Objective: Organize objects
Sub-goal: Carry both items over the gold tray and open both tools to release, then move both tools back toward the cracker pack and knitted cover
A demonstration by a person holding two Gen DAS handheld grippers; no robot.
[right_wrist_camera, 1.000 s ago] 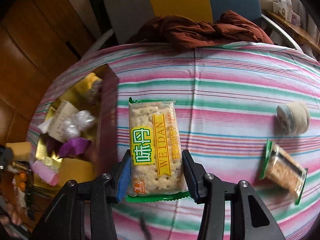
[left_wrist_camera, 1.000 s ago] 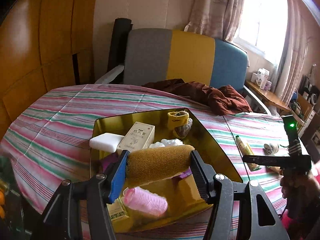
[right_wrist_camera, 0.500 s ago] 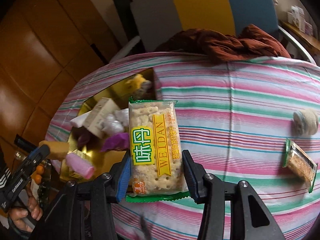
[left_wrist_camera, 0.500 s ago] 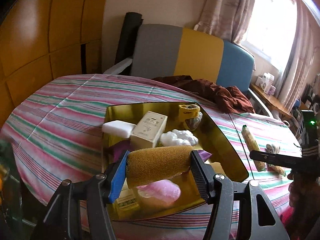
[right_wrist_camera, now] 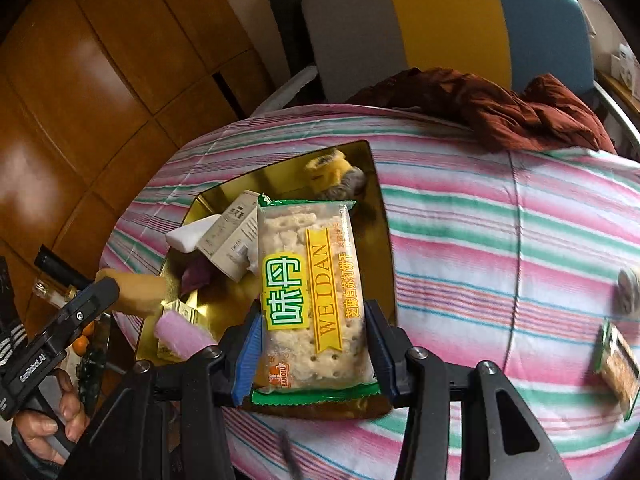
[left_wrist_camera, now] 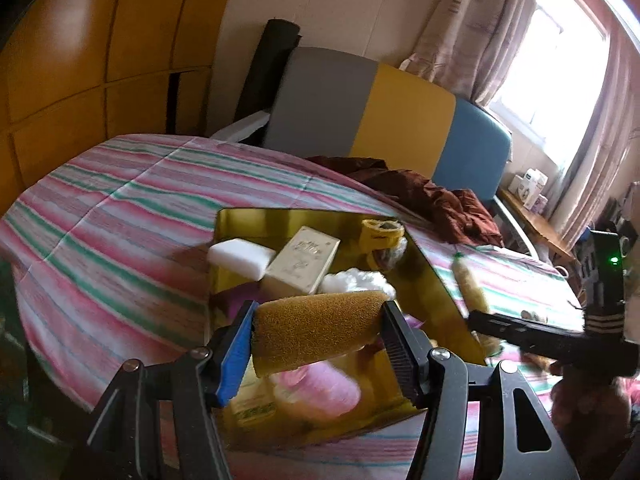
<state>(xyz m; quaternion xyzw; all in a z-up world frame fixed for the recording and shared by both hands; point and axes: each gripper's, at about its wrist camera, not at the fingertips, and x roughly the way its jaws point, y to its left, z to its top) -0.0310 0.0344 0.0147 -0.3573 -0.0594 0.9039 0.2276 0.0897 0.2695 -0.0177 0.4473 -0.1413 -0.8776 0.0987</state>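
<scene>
Brown sponge roller spans the left gripper, clamped end to end between the blue pad and the black ribbed pad, its long axis crosswise to the fingers. Directly beyond and below these jaws lies the gold tray, so a short forward descent would, in all likelihood, place the roller inside. Under the roller sits a pink curler; farther from the jaws are a beige carton, a white block, white fluff and a yellow band at the far corner. The tray is crowded, and free floor appears only at its near right part.

In the right wrist view, the right gripper is closed on a cracker packet, gripped across its width at the near end, long axis pointing straight ahead along the fingers. The packet's far end overhangs the same tray, which lies ahead and slightly left of these jaws. The left gripper, still bearing the roller, hovers at the tray's near left edge; both hands thus converge on one container, and the left appears nearer to release. To the right of the jaws, on the striped cloth, a second snack packet and a small grey roll remain outside. A dark red garment lies beyond the tray, clear of either path.
</scene>
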